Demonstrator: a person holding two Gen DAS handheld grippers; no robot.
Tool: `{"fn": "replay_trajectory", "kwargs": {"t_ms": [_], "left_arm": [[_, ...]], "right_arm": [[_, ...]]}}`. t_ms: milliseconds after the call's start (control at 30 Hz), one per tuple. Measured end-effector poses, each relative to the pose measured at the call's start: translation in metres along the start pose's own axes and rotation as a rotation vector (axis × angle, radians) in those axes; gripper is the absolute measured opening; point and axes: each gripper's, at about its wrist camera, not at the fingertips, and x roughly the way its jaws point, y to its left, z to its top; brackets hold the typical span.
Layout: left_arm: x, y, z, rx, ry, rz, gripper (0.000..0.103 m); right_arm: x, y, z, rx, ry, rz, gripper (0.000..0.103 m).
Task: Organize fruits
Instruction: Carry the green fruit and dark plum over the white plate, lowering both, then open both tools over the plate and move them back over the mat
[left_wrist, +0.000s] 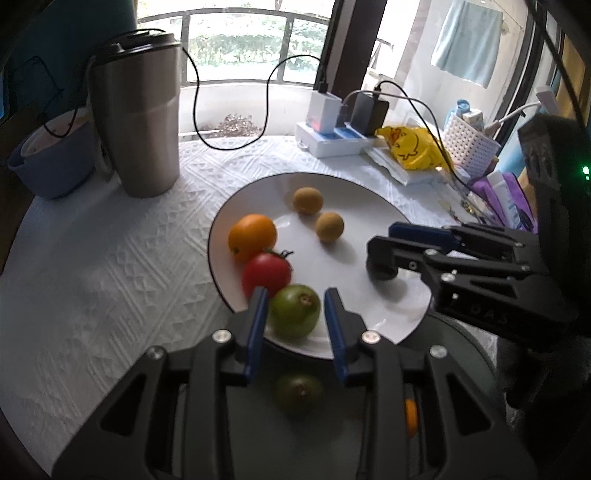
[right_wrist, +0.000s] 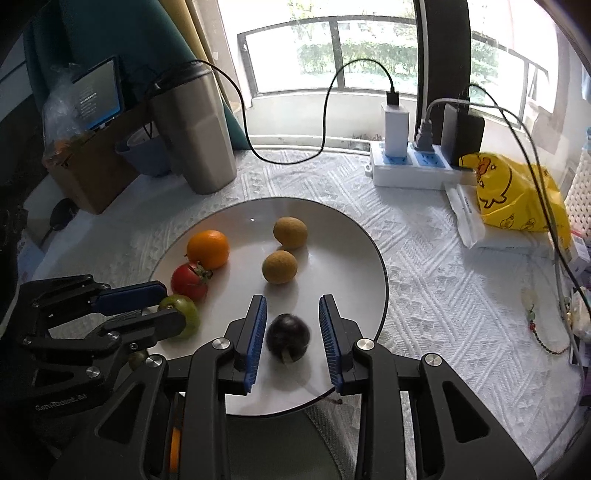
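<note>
A white plate (left_wrist: 376, 206) (right_wrist: 340, 236) holds an orange (left_wrist: 252, 237) (right_wrist: 208, 249), a red tomato (left_wrist: 266, 275) (right_wrist: 189, 282), two brown kiwis (left_wrist: 307, 200) (left_wrist: 329, 226) (right_wrist: 290, 232) (right_wrist: 279, 266), a green fruit (left_wrist: 293, 311) (right_wrist: 186, 314) and a dark plum (right_wrist: 288, 339). My left gripper (left_wrist: 295, 301) (right_wrist: 162, 302) is open with its fingers on either side of the green fruit at the plate's near rim. My right gripper (right_wrist: 293, 308) (left_wrist: 384, 247) is open around the dark plum, which rests on the plate.
A second green fruit (left_wrist: 299, 391) and part of an orange (left_wrist: 410, 417) lie on a grey-green plate (left_wrist: 461, 350) below my grippers. A steel tumbler (left_wrist: 138, 118) (right_wrist: 194, 133), blue bowl (left_wrist: 51, 162), power strip (right_wrist: 410, 166), yellow bag (right_wrist: 517, 195) and white basket (left_wrist: 469, 144) ring the white cloth.
</note>
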Motion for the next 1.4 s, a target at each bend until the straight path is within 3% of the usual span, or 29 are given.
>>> {"fn": "replay_trajectory", "kwargs": {"t_ms": [333,467,1400], "left_arm": [[-0.023,0.000,-0.004,-0.014,-0.041,0.000,0.037],[-0.036,-0.001,-0.008,-0.020,-0.062,-0.012,0.045],[-0.091,-0.002,-0.068,-0.042,-0.095,-0.026,0.046]], "right_arm": [[-0.024,0.012,-0.005,-0.006,-0.026,-0.013,0.031],[-0.036,0.017,-0.011,-0.004,-0.038,-0.017,0.031],[-0.087,0.060,-0.076,0.014,-0.043,-0.038,0.031]]}}
